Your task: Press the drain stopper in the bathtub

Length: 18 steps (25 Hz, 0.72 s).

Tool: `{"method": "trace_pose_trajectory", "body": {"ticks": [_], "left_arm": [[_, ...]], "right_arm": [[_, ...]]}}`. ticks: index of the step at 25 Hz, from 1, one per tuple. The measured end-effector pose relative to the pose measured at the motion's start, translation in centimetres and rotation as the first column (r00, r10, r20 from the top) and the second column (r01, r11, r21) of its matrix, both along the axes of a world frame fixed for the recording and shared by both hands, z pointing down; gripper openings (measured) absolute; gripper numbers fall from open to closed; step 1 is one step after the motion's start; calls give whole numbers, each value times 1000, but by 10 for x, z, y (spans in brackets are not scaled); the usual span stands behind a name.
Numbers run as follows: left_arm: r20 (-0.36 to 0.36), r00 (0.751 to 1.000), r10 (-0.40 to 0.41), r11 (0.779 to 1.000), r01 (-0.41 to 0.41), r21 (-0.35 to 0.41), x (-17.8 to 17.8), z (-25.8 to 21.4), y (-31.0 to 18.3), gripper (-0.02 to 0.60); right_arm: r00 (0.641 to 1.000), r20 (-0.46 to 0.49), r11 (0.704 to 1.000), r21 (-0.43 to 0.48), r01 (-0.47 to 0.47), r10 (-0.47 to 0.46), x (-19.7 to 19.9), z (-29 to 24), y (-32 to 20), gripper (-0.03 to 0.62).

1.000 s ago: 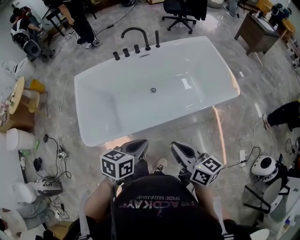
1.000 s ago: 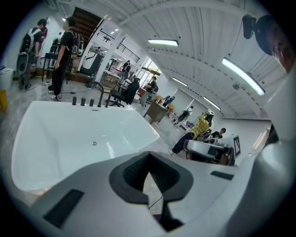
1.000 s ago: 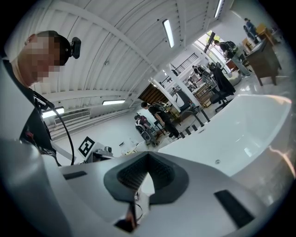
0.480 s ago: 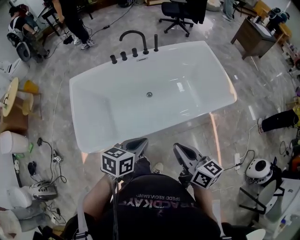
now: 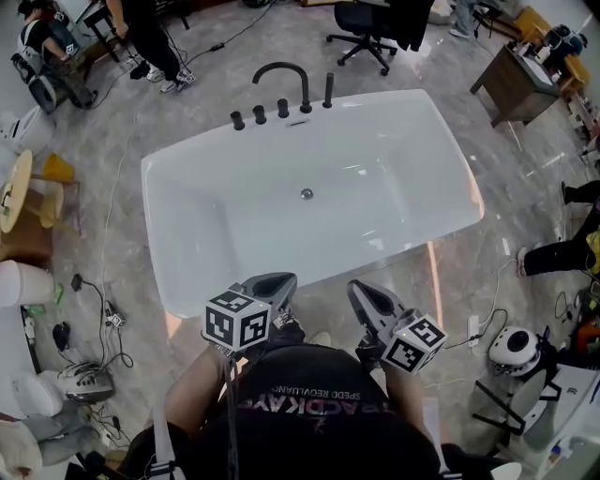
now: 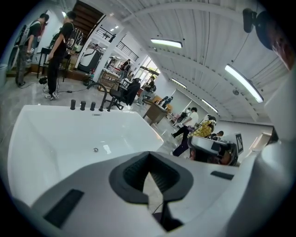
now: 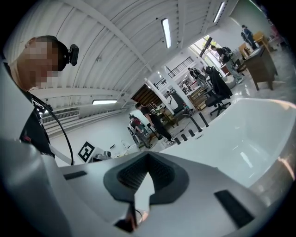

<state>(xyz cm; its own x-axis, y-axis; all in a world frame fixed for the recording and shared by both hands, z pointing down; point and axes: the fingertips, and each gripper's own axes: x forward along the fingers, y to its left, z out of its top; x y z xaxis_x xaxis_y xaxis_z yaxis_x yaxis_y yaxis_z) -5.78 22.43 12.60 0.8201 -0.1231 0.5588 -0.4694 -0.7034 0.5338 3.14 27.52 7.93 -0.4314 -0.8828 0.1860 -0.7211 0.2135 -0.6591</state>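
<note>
The white bathtub (image 5: 234, 202) fills the middle of the head view, and the small round metal drain stopper (image 5: 307, 194) sits in its floor. Both grippers hang near the person's chest, short of the tub's near rim. My left gripper (image 5: 273, 284) and my right gripper (image 5: 363, 294) each have their jaws together with nothing between them. In the left gripper view, the drain stopper (image 6: 95, 149) lies well beyond the left gripper (image 6: 148, 158). The right gripper view shows the right gripper (image 7: 148, 159) with the bathtub (image 7: 259, 134) at the right, but no stopper.
A black arched faucet (image 5: 282, 76) with several black handles stands on the tub's far rim. Beyond it are an office chair (image 5: 366, 23) and a wooden desk (image 5: 514, 82). Cables and a power strip (image 5: 112, 319) lie on the floor at left. People stand at the far left.
The head view has shifted a little, so the tub sits slightly lower and further right in the picture. Both grippers stay shut in about the same place.
</note>
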Motion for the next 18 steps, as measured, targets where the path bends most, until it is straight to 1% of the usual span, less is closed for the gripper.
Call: {"method": "trace_pose_trajectory", "body": {"ticks": [8,13,18], "left_arm": [[0,1000,4,1000,-4,-16,-17,13,-28,3],[-11,999,-34,999,34,-20,-26,11,-37,3],[-9,996,-91,996,91,-24,-25,17,-47,3]], "right_arm": [[1000,-7,1000,-3,16,-16,-19,4,-47,12],[998,-28,998,-17,53,-53,-24,4,-57,12],[996,-29,996,-18,82,-82,-14,6,-72,12]]}}
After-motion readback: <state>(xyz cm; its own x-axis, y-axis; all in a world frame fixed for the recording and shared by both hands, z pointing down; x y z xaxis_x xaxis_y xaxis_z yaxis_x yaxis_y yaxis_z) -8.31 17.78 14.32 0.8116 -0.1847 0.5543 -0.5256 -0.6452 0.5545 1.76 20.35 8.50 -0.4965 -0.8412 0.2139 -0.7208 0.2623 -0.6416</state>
